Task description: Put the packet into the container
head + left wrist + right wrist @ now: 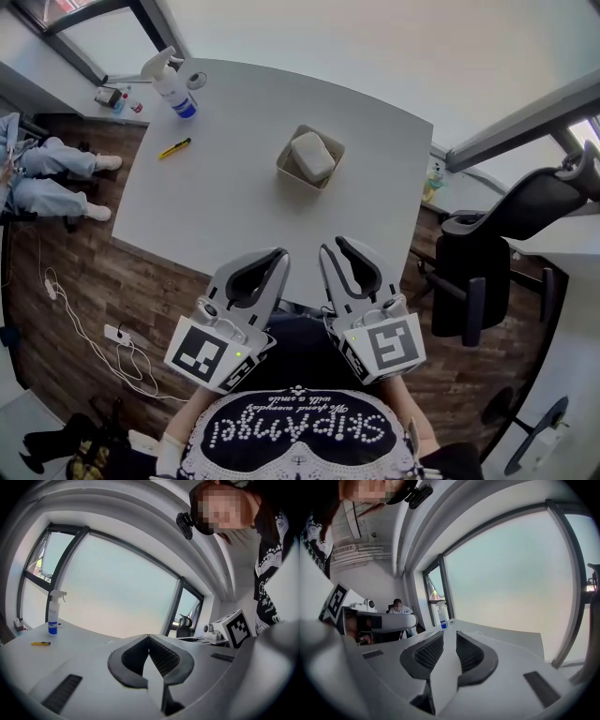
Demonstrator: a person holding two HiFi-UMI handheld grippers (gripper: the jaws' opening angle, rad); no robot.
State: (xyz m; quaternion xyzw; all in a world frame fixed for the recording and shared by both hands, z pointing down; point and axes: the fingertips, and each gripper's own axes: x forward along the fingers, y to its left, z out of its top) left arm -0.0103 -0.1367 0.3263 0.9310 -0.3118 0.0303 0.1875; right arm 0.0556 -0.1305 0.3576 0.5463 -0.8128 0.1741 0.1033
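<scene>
A white packet lies inside the beige container on the far half of the white table. Both grippers hover at the table's near edge, well short of the container. My left gripper is shut, its tips touching, with nothing held. My right gripper stands open by a narrow gap, and only bare table shows between its ribbed pads. Neither gripper view shows the container or the packet.
A spray bottle stands at the table's far left, with a yellow cutter nearer. A black office chair stands right of the table. A seated person's legs show at the left. Cables lie on the wooden floor.
</scene>
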